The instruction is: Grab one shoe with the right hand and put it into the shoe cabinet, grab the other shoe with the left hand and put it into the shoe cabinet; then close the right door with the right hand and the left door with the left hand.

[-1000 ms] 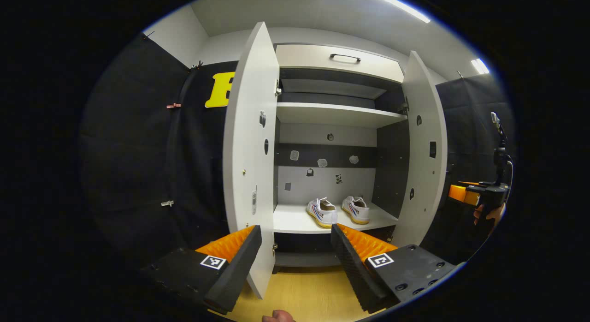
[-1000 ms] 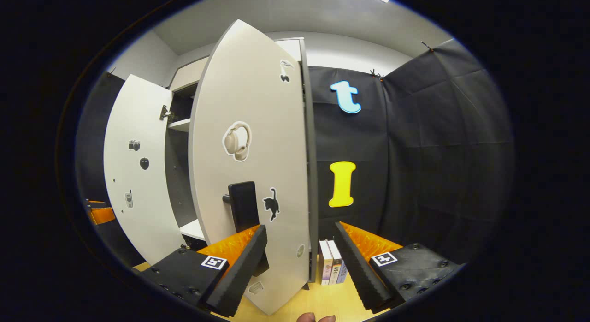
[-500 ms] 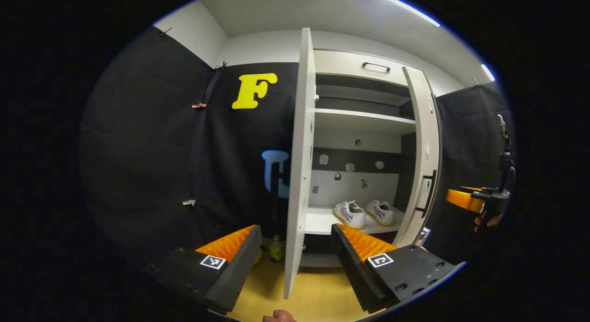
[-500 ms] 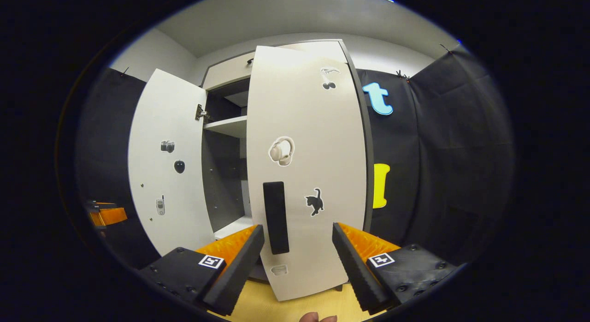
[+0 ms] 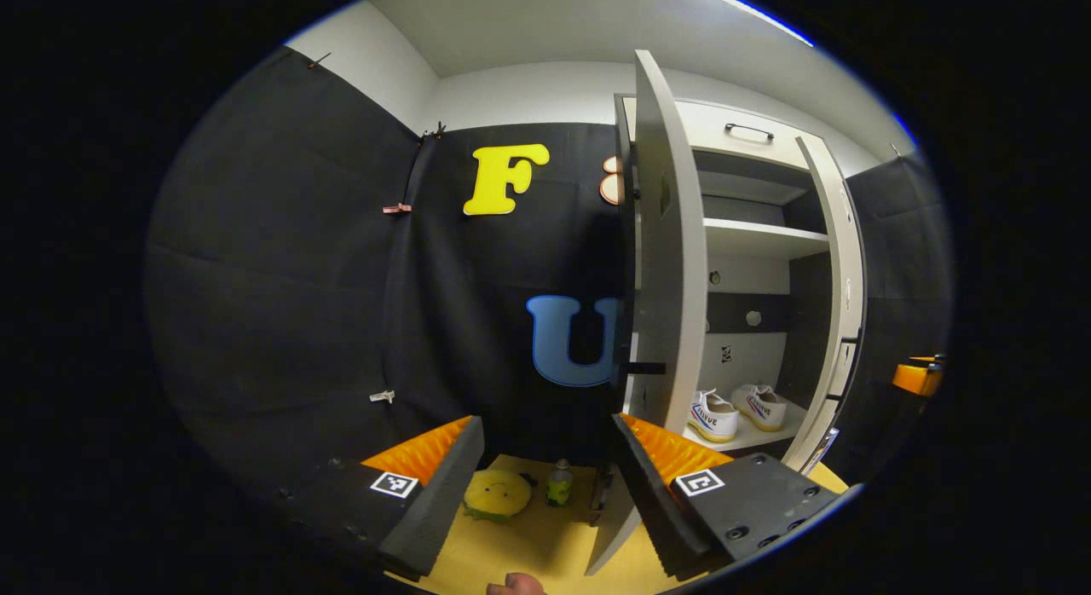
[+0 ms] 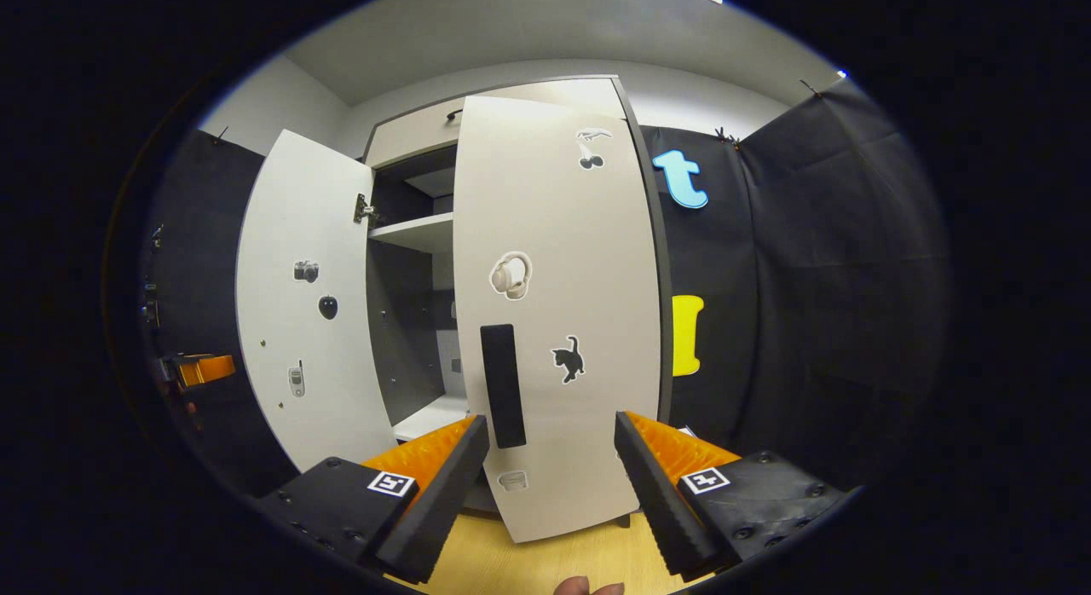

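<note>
Shoes: the two white shoes (image 5: 735, 410) sit side by side on the cabinet's lower shelf (image 5: 754, 435), up and to the right past the left gripper's right finger.
Left gripper (image 5: 545, 459): jaws wide, holding nothing; between them on the floor lie a yellow plush (image 5: 497, 493) and a small bottle (image 5: 558, 483).
Left door (image 5: 669, 262): ajar, seen nearly edge-on just above the right finger; its dark handle (image 5: 643, 367) points toward the gap.
Right gripper (image 6: 551, 459): jaws spread wide, empty.
Right door (image 6: 558, 305): mostly swung in, straight ahead between the jaws, apart from both fingers; its black handle (image 6: 502, 384) hangs just above the left finger.
Cabinet interior (image 6: 409, 280): visible left of the right door.
</note>
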The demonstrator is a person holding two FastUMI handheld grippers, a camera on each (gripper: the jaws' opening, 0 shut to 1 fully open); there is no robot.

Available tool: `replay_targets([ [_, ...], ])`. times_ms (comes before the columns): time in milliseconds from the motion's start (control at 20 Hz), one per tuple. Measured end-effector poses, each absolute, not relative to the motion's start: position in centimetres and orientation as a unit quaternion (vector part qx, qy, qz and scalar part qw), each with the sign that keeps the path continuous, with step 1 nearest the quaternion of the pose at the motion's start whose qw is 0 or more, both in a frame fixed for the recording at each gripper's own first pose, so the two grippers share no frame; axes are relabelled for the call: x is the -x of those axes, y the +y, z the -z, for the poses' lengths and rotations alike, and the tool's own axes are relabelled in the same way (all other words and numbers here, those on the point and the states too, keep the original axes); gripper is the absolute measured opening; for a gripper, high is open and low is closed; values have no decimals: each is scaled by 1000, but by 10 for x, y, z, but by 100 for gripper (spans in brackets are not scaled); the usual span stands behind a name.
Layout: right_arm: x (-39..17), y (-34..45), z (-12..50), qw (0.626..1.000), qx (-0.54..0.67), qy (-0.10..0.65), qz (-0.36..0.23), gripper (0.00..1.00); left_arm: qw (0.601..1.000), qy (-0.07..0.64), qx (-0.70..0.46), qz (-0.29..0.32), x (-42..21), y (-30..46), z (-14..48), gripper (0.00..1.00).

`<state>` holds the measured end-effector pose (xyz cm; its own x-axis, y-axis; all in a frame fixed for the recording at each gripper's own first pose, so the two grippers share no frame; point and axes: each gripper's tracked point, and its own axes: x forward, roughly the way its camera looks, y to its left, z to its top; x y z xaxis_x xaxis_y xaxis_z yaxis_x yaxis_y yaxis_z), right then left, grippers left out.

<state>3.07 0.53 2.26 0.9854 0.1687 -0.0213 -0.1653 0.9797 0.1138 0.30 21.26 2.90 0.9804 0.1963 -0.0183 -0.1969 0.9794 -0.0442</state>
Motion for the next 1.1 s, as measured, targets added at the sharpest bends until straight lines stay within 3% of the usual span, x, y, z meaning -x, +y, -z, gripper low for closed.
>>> replay_targets([
  [500,-27,-12,-32,996,-48,7,-69,97,996,29,10,-89,-46,225,-9,94],
  [1100,-24,-25,-31,994,-63,13,-89,98,997,20,7,-69,-42,132,-13,94],
])
